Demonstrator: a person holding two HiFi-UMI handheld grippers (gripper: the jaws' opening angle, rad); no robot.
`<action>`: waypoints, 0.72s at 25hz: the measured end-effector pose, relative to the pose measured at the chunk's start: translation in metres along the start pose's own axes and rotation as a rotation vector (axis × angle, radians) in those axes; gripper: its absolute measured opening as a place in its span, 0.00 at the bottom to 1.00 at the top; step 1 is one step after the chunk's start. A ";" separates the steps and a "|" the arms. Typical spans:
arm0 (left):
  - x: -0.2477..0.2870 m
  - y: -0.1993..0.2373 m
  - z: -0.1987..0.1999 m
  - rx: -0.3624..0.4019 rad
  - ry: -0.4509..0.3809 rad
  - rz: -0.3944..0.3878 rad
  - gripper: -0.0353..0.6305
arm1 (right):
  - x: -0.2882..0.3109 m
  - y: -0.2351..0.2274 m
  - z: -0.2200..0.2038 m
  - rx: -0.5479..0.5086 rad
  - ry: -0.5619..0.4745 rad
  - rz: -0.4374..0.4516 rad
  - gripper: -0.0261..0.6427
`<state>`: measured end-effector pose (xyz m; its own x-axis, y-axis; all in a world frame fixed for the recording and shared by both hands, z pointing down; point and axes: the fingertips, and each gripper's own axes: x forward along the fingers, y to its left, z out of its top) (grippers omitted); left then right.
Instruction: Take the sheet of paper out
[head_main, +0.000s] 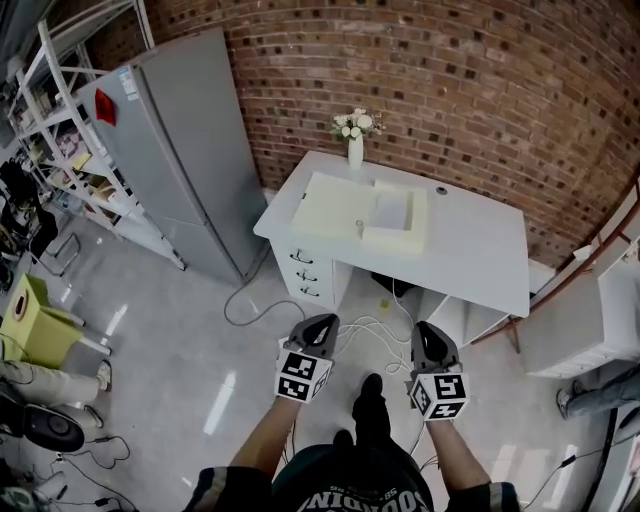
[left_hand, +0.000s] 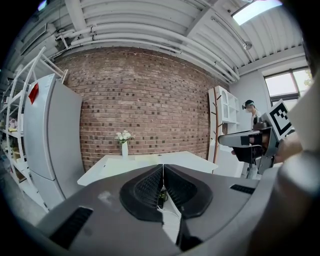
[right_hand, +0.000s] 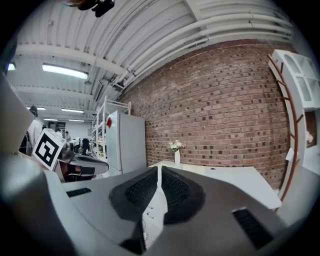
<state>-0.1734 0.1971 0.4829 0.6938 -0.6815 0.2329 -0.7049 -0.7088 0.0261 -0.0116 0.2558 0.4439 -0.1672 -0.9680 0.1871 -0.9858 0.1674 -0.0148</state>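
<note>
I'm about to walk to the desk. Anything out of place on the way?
Loose cables trail across the floor in front of the white desk, on that path; nothing else stands out.

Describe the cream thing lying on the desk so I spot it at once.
Against the brick wall stands a white desk, right of the grey fridge. On its left half, just in front of the flower vase, lies a broad, flat cream case. It is the only tinted thing on the white top, far wider than the slim vase.
</note>
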 end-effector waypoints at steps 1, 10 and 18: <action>0.003 0.002 0.000 0.004 0.001 -0.001 0.07 | 0.005 -0.002 0.000 0.002 0.000 0.001 0.14; 0.046 0.036 0.004 0.002 0.015 0.017 0.07 | 0.056 -0.024 0.000 0.020 0.016 0.006 0.14; 0.105 0.059 0.007 -0.006 0.044 0.027 0.07 | 0.113 -0.055 0.006 0.046 0.022 0.035 0.14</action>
<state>-0.1411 0.0820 0.5020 0.6675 -0.6914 0.2766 -0.7242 -0.6891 0.0252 0.0237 0.1361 0.4604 -0.2016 -0.9573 0.2074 -0.9792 0.1918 -0.0664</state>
